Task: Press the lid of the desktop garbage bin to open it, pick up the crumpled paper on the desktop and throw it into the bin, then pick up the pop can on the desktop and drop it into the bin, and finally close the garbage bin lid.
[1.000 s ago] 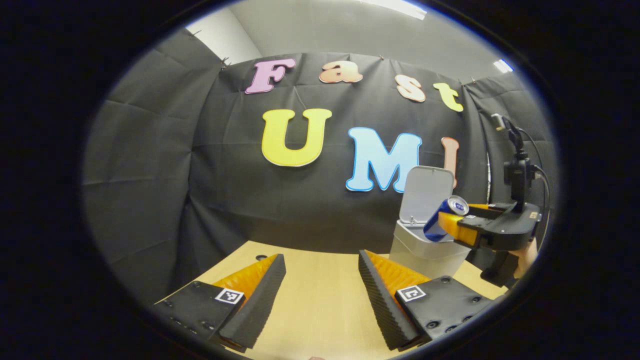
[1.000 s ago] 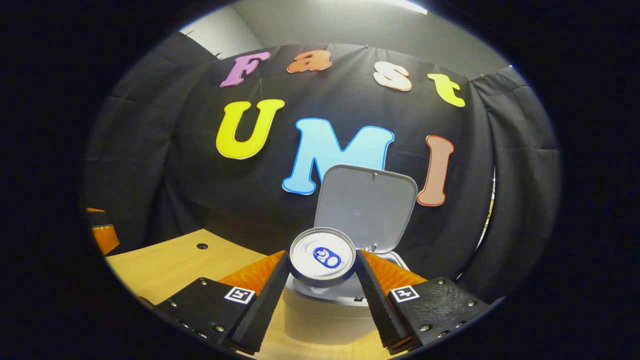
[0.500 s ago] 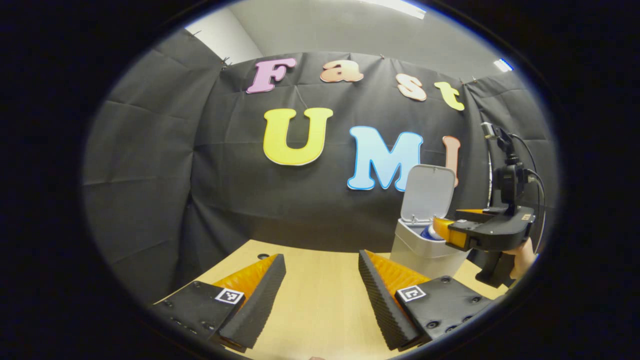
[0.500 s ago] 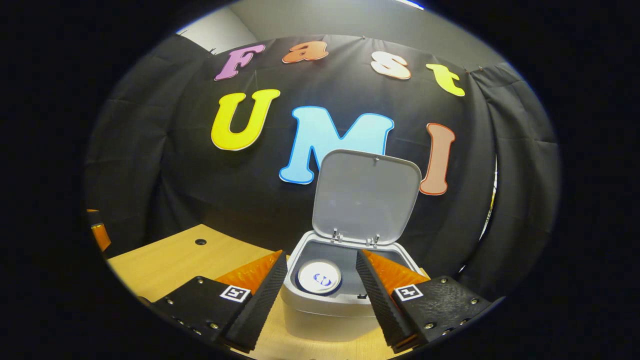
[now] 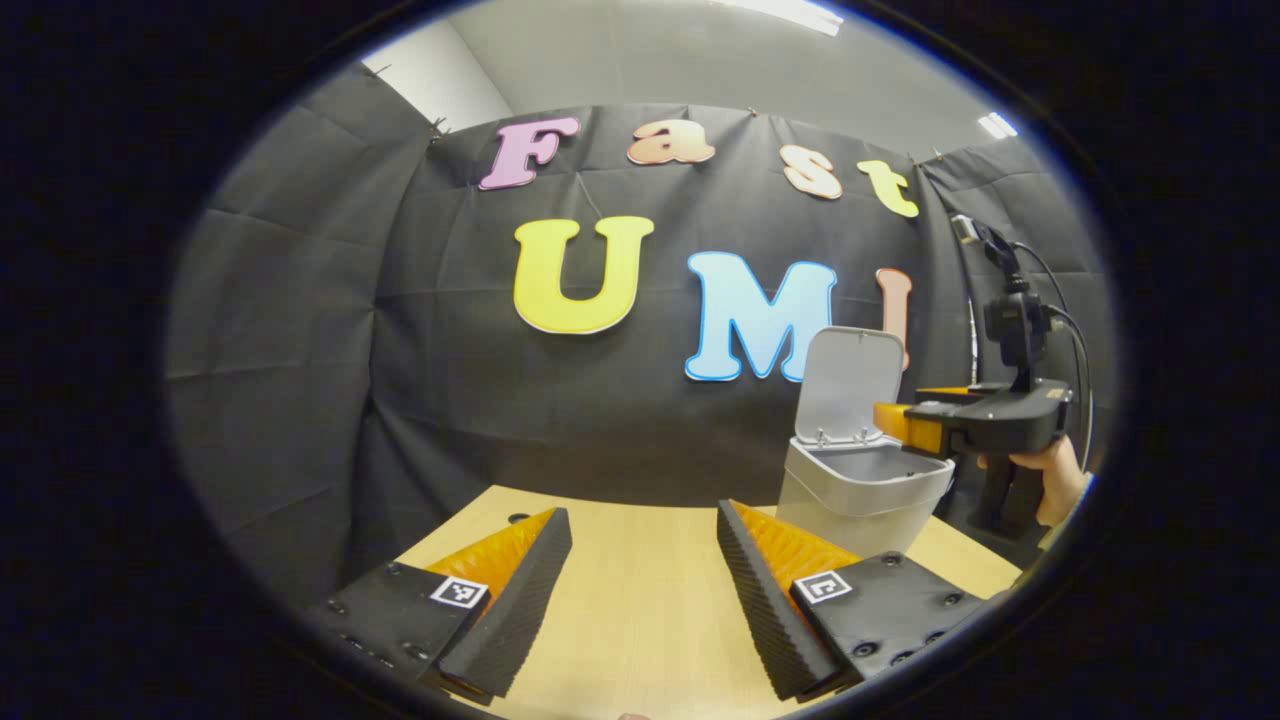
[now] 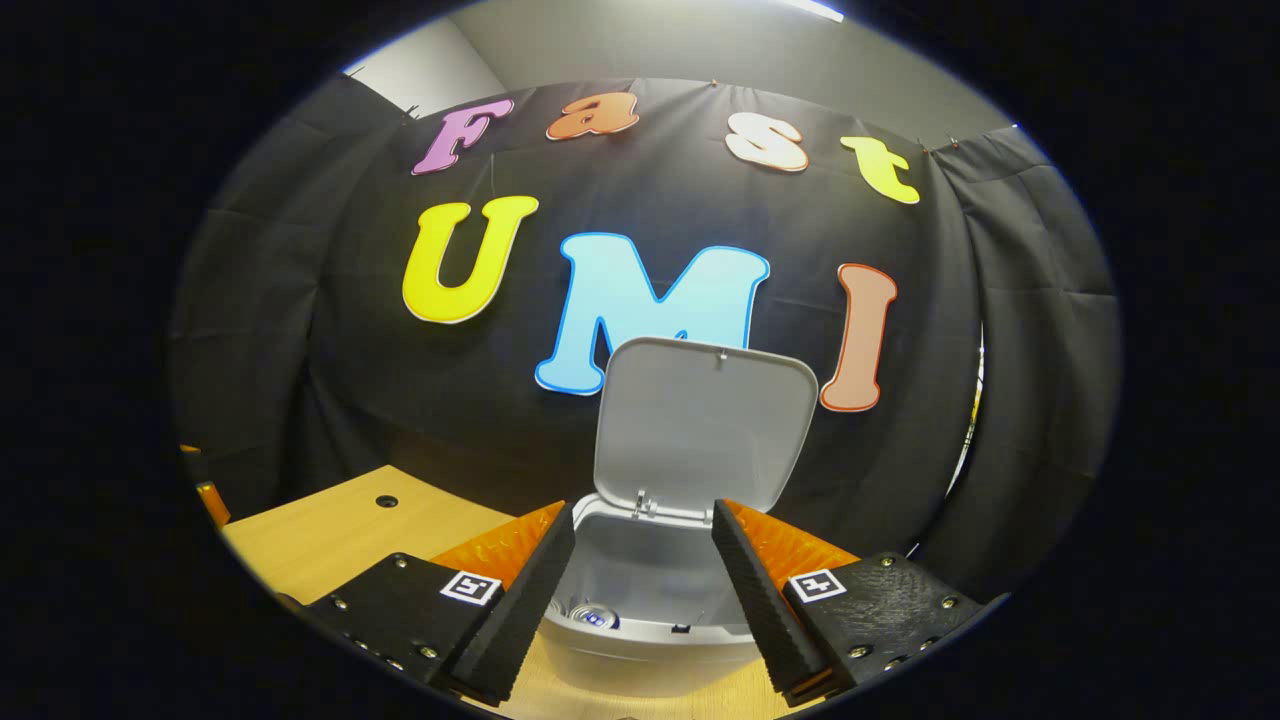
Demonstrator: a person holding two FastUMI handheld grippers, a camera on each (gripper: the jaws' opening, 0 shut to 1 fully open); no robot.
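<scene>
Bin (image 6: 650, 640) lid (image 6: 705, 425) upright — pop can (image 6: 592, 615) inside bin. Right tongs (image 6: 640, 570) spread, empty, above bin. Left tongs (image 5: 645, 575) spread, empty — over surface (image 5: 640, 610) beside bin.

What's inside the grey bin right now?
In the right gripper view, the silver top of the pop can lies low inside the open grey plastic bin, near its front wall. The bin's front rim covers the rest of the floor, so the crumpled paper cannot be confirmed.

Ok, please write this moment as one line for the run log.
phase: close lid next | pop can: inside bin | lid: open, upright | right gripper: jaws open, empty | left gripper: open, idle
</scene>
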